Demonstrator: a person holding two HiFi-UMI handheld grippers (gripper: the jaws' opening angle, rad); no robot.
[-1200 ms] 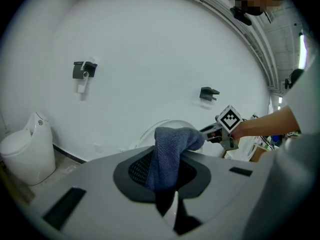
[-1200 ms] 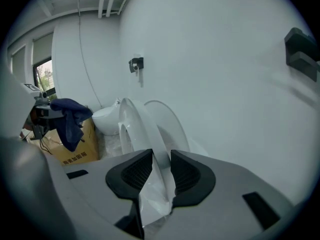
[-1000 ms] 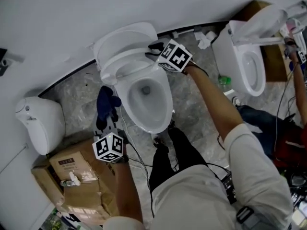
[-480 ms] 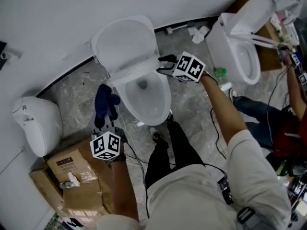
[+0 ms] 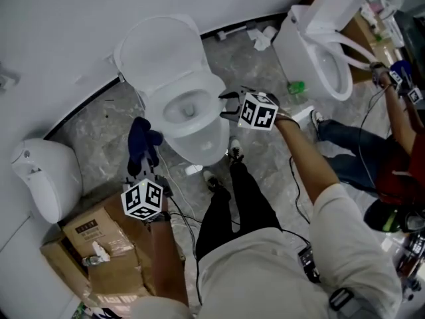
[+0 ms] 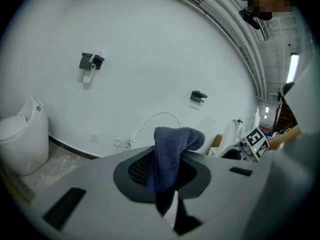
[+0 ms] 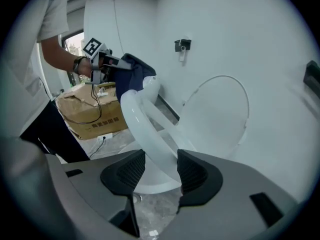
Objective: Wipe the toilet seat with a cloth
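Drawn back from the far right edge of the toilet, where it was seen a second ago beside the lid, the right gripper [image 5: 228, 105] is now found at the right side of the bowl, nearer the person. Its jaws have just been opening and are held well apart. In the right gripper view [image 7: 161, 170] the white oval plastic toilet seat [image 7: 145, 129] is seen passing between the pads, with a gap left on each side, so nothing is gripped.

The seat [image 5: 207, 138] is lowered on the bowl in the middle of the scene. The white oval plastic lid [image 5: 159, 45] is raised behind it against the white wall [image 5: 66, 18].

The dark blue terry cloth [image 5: 141, 141] is kept left of the bowl and apart from the seat, much where it was before. It is pinched in the closed jaws of the left gripper [image 5: 145, 171]. In the left gripper view [image 6: 165, 170] the cloth [image 6: 172, 149] is seen standing up from between the pads and folding over at its top.

Brown cardboard boxes [image 5: 113, 244] are stacked on the near left. A rounded white ceramic fixture [image 5: 36, 178] is set beside them by the wall. A second white toilet [image 5: 312, 45] is placed at the far right on the grey marbled floor [image 5: 265, 65].
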